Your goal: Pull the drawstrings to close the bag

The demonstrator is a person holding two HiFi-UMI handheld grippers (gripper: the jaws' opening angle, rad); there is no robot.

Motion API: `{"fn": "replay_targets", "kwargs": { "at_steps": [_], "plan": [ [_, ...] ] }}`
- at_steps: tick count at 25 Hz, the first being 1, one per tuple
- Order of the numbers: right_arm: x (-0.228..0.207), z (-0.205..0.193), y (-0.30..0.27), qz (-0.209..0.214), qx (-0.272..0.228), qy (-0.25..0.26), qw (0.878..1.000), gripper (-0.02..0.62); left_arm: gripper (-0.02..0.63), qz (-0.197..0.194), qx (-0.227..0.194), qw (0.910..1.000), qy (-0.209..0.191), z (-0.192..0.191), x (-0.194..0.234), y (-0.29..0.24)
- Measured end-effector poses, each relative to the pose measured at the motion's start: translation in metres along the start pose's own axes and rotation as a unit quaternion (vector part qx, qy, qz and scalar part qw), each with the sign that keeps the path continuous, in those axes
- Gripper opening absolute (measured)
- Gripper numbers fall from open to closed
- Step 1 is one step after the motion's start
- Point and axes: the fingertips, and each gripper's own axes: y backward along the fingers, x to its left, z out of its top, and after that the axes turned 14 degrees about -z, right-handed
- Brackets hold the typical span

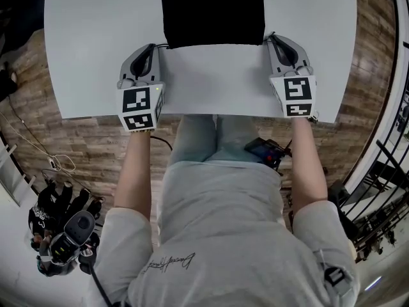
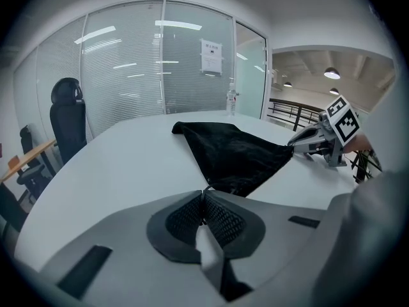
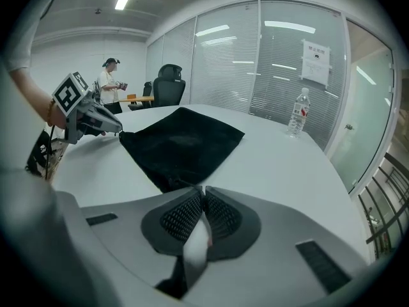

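The black bag (image 1: 214, 11) lies flat on the table (image 1: 96, 43). The left gripper (image 1: 155, 46) pinches a drawstring (image 2: 206, 190) at one near corner. The right gripper (image 1: 271, 38) is pressed together at the other corner, apparently on the other drawstring, so that opposed outward pulls can cinch the mouth.

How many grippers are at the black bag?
2. The left gripper sits at the black bag's near left corner, the right gripper at its near right corner. None seem hidden.

Office: glass partitions (image 2: 128, 69), desk chair (image 2: 67, 117)
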Motion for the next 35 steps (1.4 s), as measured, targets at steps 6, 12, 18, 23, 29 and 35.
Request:
{"fn": "replay_targets", "kwargs": {
  "at_steps": [6, 12, 18, 23, 29, 35],
  "plan": [
    [-0.011, -0.001, 0.003, -0.017, -0.003, -0.022, 1.0, 0.031, 0.017, 0.005, -0.012, 0.9998, 0.016, 0.0, 0.004, 0.005],
    [-0.02, 0.002, 0.013, -0.021, -0.002, -0.063, 0.998, 0.03, 0.017, 0.008, -0.019, 0.9997, 0.011, 0.007, 0.004, 0.016],
    [-0.022, 0.011, 0.026, -0.03, -0.005, -0.043, 0.999, 0.029, 0.016, 0.012, -0.023, 0.9997, 0.004, 0.014, 0.001, 0.031],
    [-0.029, 0.019, 0.038, -0.033, -0.007, -0.036, 0.999, 0.029, 0.017, 0.017, -0.025, 0.9995, -0.003, 0.021, -0.001, 0.043],
    [-0.043, 0.028, 0.044, -0.031, -0.009, -0.038, 0.999, 0.029, 0.017, 0.02, -0.025, 0.9995, -0.005, 0.032, -0.003, 0.047],
    [-0.047, 0.04, 0.055, -0.035, -0.02, -0.04, 0.998, 0.029, 0.017, 0.022, -0.036, 0.9991, -0.009, 0.039, -0.006, 0.057]
  ]
}}
